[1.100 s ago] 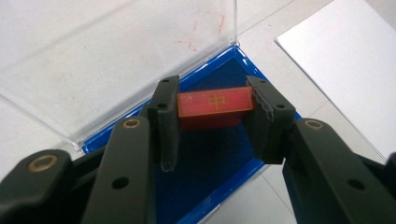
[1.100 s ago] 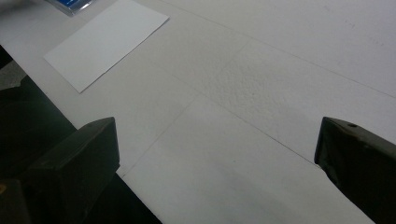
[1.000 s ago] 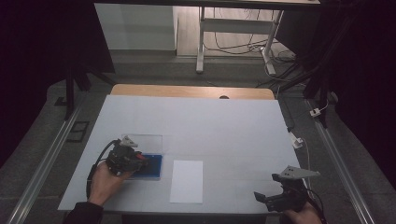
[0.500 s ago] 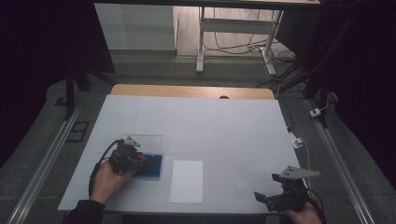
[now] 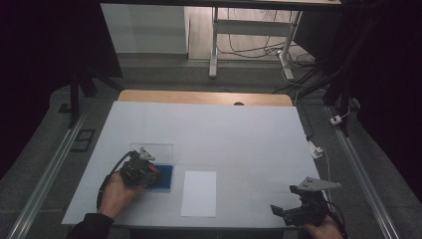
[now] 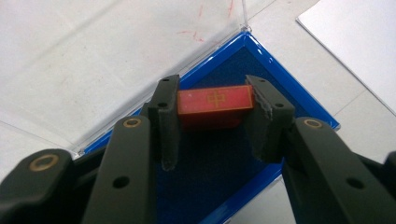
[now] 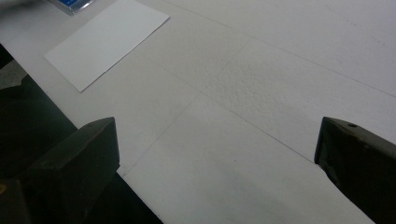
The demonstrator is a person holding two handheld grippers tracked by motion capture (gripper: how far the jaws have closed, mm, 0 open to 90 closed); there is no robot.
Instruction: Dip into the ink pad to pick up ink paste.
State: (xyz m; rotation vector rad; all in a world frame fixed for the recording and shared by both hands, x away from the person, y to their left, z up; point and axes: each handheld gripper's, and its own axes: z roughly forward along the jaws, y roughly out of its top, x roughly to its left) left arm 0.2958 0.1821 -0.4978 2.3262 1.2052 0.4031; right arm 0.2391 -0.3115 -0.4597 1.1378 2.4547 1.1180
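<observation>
From above, we see our left gripper (image 5: 149, 172) over the blue case (image 5: 164, 177) at the table's (image 5: 239, 134) near left, white card (image 5: 199, 193) beside it. Along the left gripper (image 6: 213, 107), the pads clamp a red stamp block (image 6: 215, 102) in the blue-lined case (image 6: 285, 88). Our right gripper (image 7: 217, 154) hangs over bare table (image 7: 280, 70), jaws wide apart.

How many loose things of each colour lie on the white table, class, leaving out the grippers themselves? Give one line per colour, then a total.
Red: 1, the red block with a gold mark, pressed between the left gripper pads
Blue: 1, the blue tray with a clear lid under the block
White: 1, the white sheet of paper
Total: 3
</observation>
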